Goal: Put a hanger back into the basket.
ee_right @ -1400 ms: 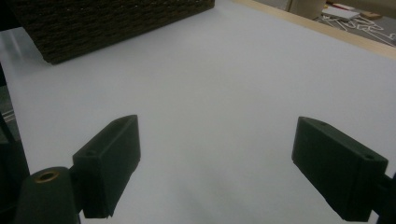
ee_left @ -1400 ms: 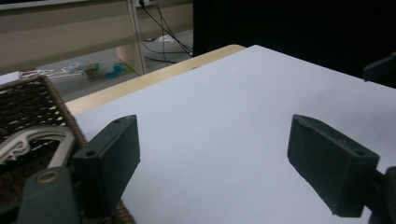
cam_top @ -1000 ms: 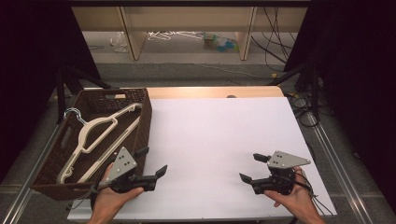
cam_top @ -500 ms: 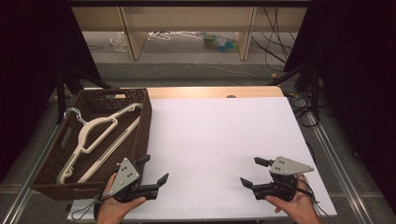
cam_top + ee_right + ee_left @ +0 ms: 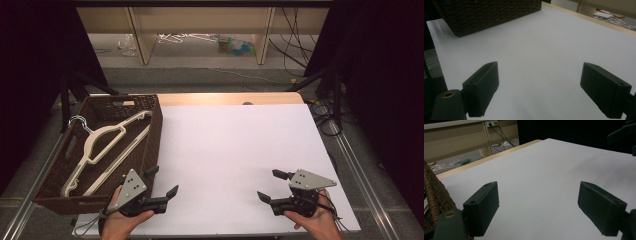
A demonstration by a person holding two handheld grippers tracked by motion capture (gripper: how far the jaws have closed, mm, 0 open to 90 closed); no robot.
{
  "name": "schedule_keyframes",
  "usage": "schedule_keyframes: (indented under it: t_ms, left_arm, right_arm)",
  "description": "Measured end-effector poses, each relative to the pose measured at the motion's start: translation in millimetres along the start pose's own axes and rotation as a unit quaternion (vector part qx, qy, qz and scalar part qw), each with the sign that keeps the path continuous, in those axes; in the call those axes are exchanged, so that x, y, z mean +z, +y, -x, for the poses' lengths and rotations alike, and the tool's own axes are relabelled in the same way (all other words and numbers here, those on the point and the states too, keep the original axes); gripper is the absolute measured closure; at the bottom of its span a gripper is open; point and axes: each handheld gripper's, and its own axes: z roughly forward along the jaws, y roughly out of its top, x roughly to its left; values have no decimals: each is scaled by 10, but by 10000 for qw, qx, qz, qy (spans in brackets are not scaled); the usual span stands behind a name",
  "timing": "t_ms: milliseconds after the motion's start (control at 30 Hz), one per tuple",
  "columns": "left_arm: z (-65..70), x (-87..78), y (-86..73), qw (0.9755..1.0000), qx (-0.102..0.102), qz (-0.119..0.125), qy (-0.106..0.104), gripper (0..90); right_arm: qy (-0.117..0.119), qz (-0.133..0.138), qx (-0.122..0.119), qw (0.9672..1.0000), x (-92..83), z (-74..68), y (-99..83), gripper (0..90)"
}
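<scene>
**White sheet lies bare between our two open claws**

White covers most of the counter (image 5: 235, 150), with a strip of pale wood showing along its far edge. We hold the left claw (image 5: 162, 182) low at the near left, its jaws spread wide with nothing between them, just beside the near corner of the wicker basket (image 5: 150, 107). We hold the right claw (image 5: 272, 186) at the near right, jaws likewise apart and empty, a little in from the counter's right edge. The two claws sit well apart, and the sheet between them and beyond them carries nothing (the broadest room for moving runs from the middle to the far edge).

The basket is dark brown woven wicker, standing along the counter's left side, its outer half hanging past the sheet. In it lie cream-coloured hangers (image 5: 107, 142), set slantwise from the near left to the far right, one with its wire hook (image 5: 80, 122) by the left wall. In the left gripper view the basket's weave (image 5: 434, 192) stands close beside one jaw; in the right gripper view the basket (image 5: 489, 12) sits well off across the sheet.
</scene>
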Motion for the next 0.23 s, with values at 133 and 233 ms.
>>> schedule_keyframes:
  t_ms: [133,233]
  left_arm:
    - [8,1,-1,10000,19,-47,-11,172]
    - [1,2,4,9999,113,-59,-35,172]
  right_arm:
    - [22,7,-2,10000,8,-1,-1,164]
    - [47,-30,47,10000,8,-7,-3,164]
